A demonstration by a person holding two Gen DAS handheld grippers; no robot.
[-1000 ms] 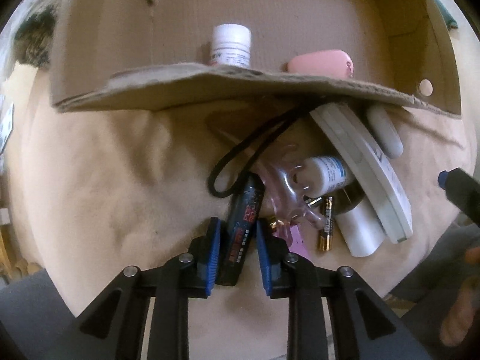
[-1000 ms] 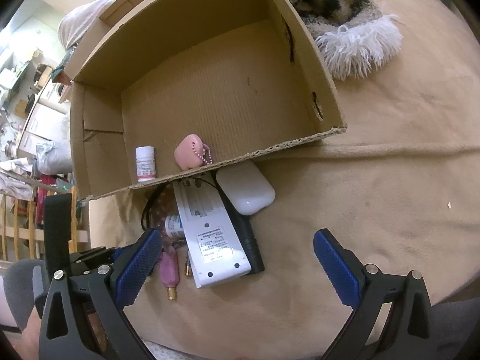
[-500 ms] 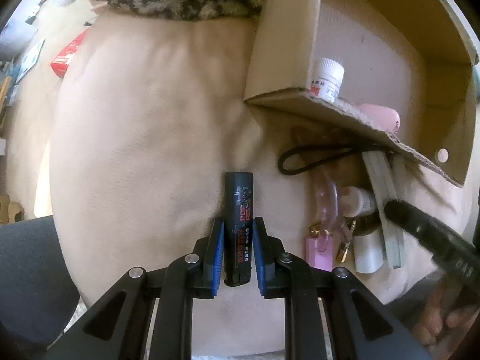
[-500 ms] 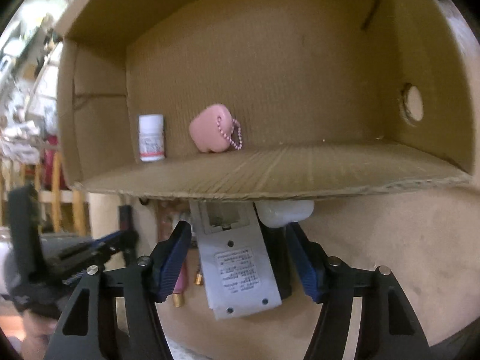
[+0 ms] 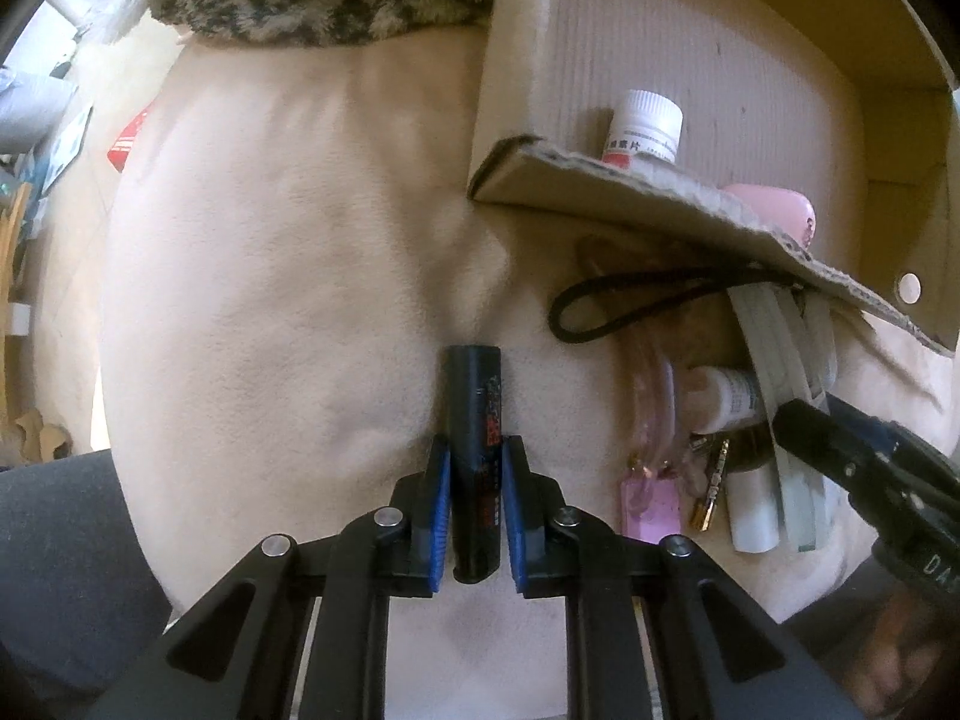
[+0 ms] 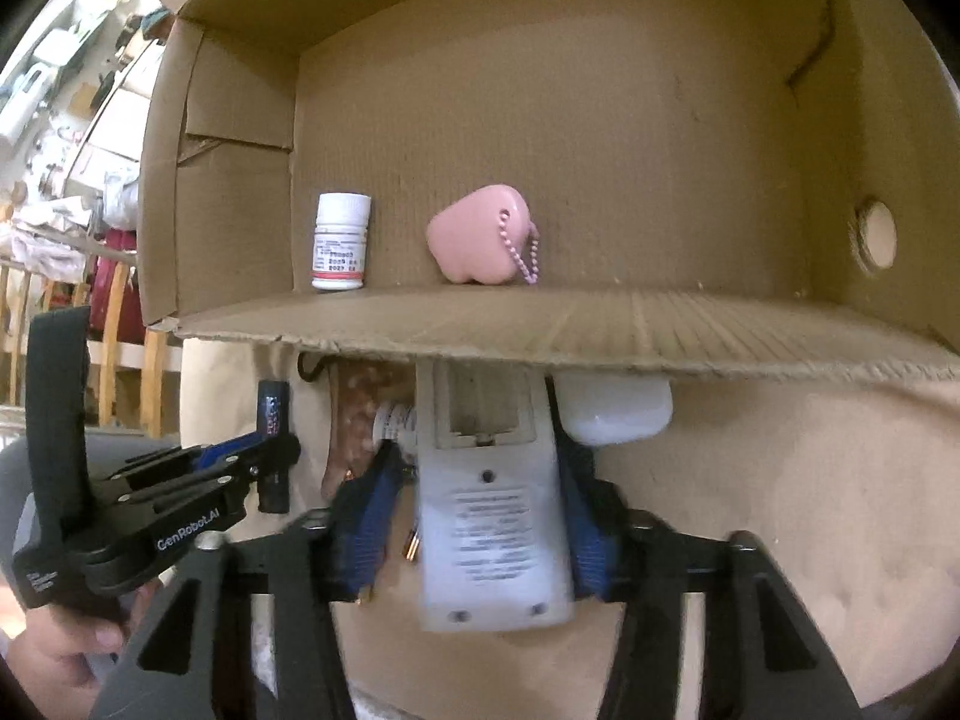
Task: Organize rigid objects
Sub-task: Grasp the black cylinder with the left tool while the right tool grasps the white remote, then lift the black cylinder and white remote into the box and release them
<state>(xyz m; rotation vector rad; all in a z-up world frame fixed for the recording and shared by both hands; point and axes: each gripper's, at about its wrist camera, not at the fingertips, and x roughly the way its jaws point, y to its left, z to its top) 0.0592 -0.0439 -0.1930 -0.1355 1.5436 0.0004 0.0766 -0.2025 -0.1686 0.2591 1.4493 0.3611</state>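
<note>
Below the box [image 6: 540, 336] edge — left gripper [image 5: 475, 468] clamps the black tube [image 5: 477, 420]; right gripper [image 6: 474, 516] straddles the white device [image 6: 492, 540].

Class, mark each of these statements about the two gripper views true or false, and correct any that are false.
1. The left gripper is shut on the black tube. True.
2. The white pill bottle lies on its side outside the cardboard box. False: it stands upright inside the box.
3. The pink keychain case sits inside the box, to the right of the pill bottle. True.
4. The right gripper holds nothing and points at bare cloth. False: its fingers flank the white charger.
5. The white earbud case rests inside the box. False: it lies outside, partly under the front flap.
</note>
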